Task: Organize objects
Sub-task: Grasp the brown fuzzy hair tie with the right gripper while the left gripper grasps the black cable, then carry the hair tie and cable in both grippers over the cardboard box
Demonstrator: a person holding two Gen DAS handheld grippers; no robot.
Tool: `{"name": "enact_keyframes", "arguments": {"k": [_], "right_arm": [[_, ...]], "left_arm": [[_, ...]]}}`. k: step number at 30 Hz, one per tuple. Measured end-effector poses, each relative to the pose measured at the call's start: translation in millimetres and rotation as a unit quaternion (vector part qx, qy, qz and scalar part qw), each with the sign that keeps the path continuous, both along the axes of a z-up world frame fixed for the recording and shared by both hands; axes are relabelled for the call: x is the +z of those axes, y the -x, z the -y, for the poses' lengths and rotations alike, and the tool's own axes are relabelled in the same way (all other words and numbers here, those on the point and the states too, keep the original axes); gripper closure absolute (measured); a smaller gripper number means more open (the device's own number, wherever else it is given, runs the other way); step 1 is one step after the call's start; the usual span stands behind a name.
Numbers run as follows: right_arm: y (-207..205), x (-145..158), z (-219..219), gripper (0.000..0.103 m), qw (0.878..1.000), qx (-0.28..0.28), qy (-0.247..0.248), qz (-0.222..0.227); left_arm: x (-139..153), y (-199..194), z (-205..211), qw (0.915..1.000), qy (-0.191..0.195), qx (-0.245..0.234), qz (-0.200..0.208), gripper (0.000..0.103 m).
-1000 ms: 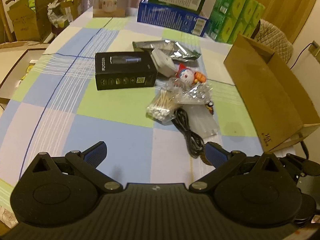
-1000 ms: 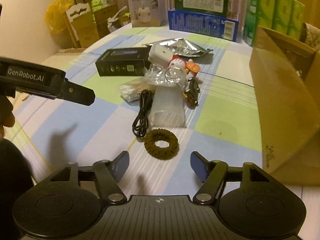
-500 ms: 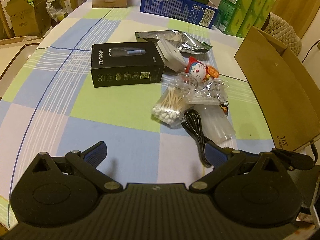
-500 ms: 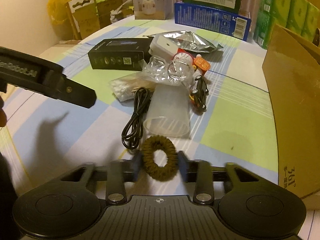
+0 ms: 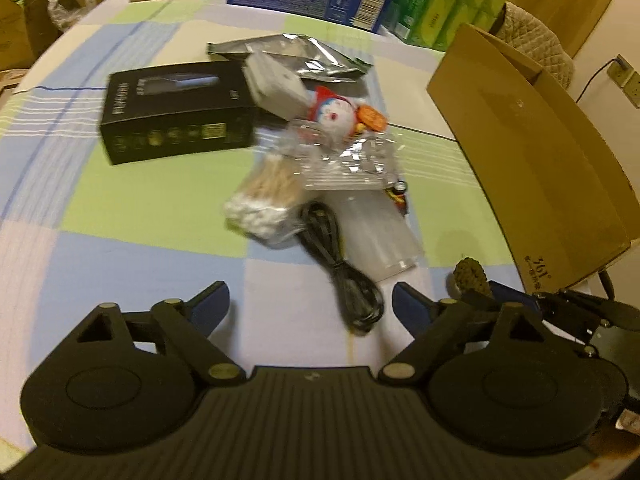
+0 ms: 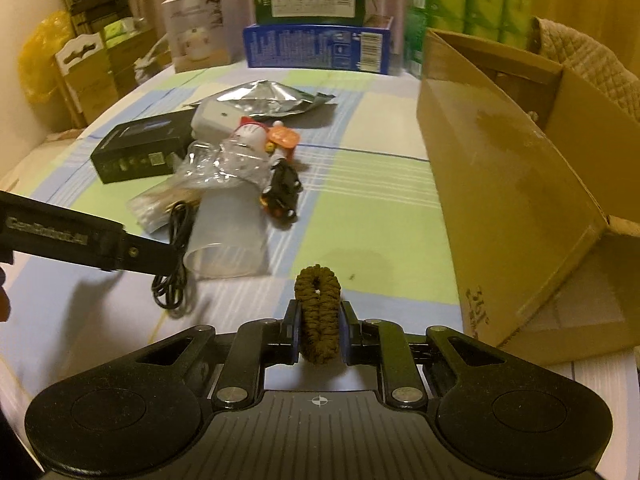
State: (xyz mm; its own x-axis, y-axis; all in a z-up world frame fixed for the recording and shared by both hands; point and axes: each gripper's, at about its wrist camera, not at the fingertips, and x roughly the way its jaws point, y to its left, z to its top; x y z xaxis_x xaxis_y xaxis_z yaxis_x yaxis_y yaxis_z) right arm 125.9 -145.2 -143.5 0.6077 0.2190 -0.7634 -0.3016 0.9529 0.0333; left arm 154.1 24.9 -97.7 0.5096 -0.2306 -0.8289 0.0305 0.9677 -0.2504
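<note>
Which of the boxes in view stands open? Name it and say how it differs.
The brown cardboard box at the table's right side: its top is open, showing the inside. The black box lies closed and flat, and the blue box at the back is closed.

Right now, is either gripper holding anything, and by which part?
The right gripper holds the brown hair tie, pinched across its lower loop so it stands squashed between the fingers. The left gripper is open and holds nothing.
</note>
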Motion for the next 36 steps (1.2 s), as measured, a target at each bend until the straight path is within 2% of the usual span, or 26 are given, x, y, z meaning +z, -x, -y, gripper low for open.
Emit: {"name": "enact_keyframes", "arguments": {"k": [1, 5, 7, 10, 15, 17, 18, 26, 36], "right_arm": [[-0.5, -0.3, 0.7, 0.088, 1.0, 0.0, -0.001, -0.002], [-0.8, -3.6, 1.4, 0.088, 1.0, -0.002, -0.009, -0.008], [-2.2, -4.6, 2.1, 0.088, 1.0, -0.005, -0.015, -0.01], [-2.5, -5.4, 1.1, 0.088, 1.0, -0.003, -0.02, -0.01], [-2.1, -6.3, -2.5, 0.088, 1.0, 0.001, -0.023, -0.009], [-2.7, -5.8, -1.7, 0.088, 1.0, -0.001, -0.024, -0.008], [-2.6, -5.4, -0.8, 0.088, 1.0, -0.002, -0.026, -0.007], [5.1, 4.6, -2.8, 0.088, 0.999, 0.012, -0.031, 0.004], [37.3, 27.3, 8.2, 0.088, 0.999, -0.003, -0.04, 0.011]], "left_arm": [[-1.0, -2.3, 2.7, 1.0, 0.003, -0.003, 0.001, 0.029], [-9.5, -12.6, 11.2, 0.9998, 0.012, -0.012, -0.009, 0.041], [-13.7, -15.5, 13.8, 0.9997, 0.0, -0.018, -0.014, 0.057], [-15.5, -12.3, 11.7, 0.9994, -0.009, -0.028, -0.02, 0.072], [-15.1, -11.2, 9.0, 0.9983, -0.032, -0.043, -0.02, 0.075], [-15.3, -12.9, 11.9, 0.9976, -0.042, -0.052, -0.017, 0.084], [-15.2, -12.9, 12.7, 0.9976, -0.044, -0.052, -0.014, 0.084], [-7.8, 8.6, 9.0, 0.9989, -0.027, -0.03, -0.025, 0.085], [11.4, 41.4, 6.1, 0.9996, -0.007, -0.017, -0.022, 0.086]]}}
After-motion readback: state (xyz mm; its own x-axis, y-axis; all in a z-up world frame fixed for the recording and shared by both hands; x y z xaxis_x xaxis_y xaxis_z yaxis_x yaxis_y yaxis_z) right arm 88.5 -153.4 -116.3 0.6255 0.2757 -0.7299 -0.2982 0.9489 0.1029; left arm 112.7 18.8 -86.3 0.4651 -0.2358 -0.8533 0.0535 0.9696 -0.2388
